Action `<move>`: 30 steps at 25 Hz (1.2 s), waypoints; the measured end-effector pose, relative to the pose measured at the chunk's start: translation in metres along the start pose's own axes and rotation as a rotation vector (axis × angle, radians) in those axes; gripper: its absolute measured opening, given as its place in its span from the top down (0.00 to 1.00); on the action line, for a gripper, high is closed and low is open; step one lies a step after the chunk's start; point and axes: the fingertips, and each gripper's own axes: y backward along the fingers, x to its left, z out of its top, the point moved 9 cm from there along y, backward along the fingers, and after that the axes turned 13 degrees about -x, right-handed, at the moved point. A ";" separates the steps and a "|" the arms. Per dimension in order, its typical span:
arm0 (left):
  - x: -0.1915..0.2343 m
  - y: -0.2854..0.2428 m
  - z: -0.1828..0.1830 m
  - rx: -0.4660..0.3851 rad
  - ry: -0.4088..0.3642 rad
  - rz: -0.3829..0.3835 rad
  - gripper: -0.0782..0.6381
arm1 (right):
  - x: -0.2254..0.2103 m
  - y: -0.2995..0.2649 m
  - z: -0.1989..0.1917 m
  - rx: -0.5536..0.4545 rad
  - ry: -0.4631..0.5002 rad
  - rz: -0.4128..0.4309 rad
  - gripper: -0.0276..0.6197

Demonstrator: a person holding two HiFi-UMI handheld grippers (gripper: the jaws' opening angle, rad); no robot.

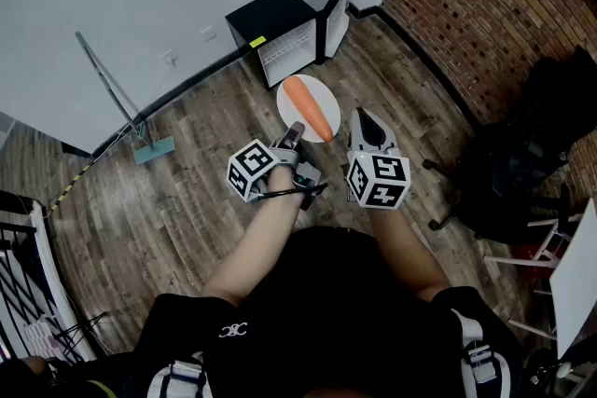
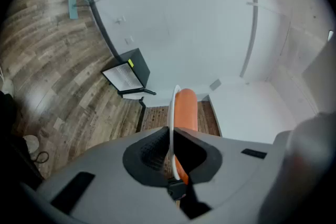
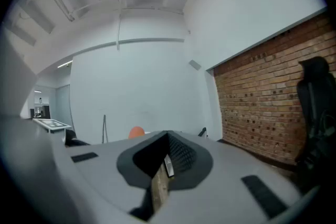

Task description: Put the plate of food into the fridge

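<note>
A white plate (image 1: 300,94) carrying one long orange carrot (image 1: 309,106) is held above the wood floor. My left gripper (image 1: 293,134) is shut on the plate's near rim. In the left gripper view the plate (image 2: 172,128) stands edge-on between the pads, with the carrot (image 2: 185,111) to its right. The small black fridge (image 1: 278,30) stands ahead against the white wall with its door (image 1: 335,18) swung open; the same fridge (image 2: 127,73) is also in the left gripper view. My right gripper (image 1: 365,119) hovers just right of the plate, shut and empty.
A long-handled mop (image 1: 138,137) leans on the wall to the left. A brick wall (image 1: 476,5) runs along the right, with a black office chair (image 1: 527,154) and a white table edge (image 1: 580,280) beside it. A rack (image 1: 23,275) stands at far left.
</note>
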 end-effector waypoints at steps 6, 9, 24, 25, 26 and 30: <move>0.002 -0.005 -0.010 0.010 0.014 0.003 0.86 | -0.006 0.001 -0.002 -0.001 -0.012 0.015 0.94; -0.001 -0.010 -0.014 0.013 0.018 0.003 0.86 | -0.010 0.001 -0.003 -0.001 -0.013 0.027 0.94; -0.001 -0.028 -0.018 -0.019 0.050 0.017 0.86 | -0.021 -0.003 -0.011 0.044 0.008 0.084 0.94; 0.001 -0.028 -0.019 -0.013 0.049 0.024 0.86 | -0.023 -0.004 -0.012 0.049 0.000 0.078 0.94; 0.003 -0.029 -0.018 -0.007 0.048 0.029 0.86 | -0.023 -0.006 -0.014 0.054 -0.005 0.072 0.94; 0.008 -0.042 -0.009 0.010 0.029 0.015 0.85 | -0.021 -0.021 -0.021 0.067 -0.012 0.051 0.94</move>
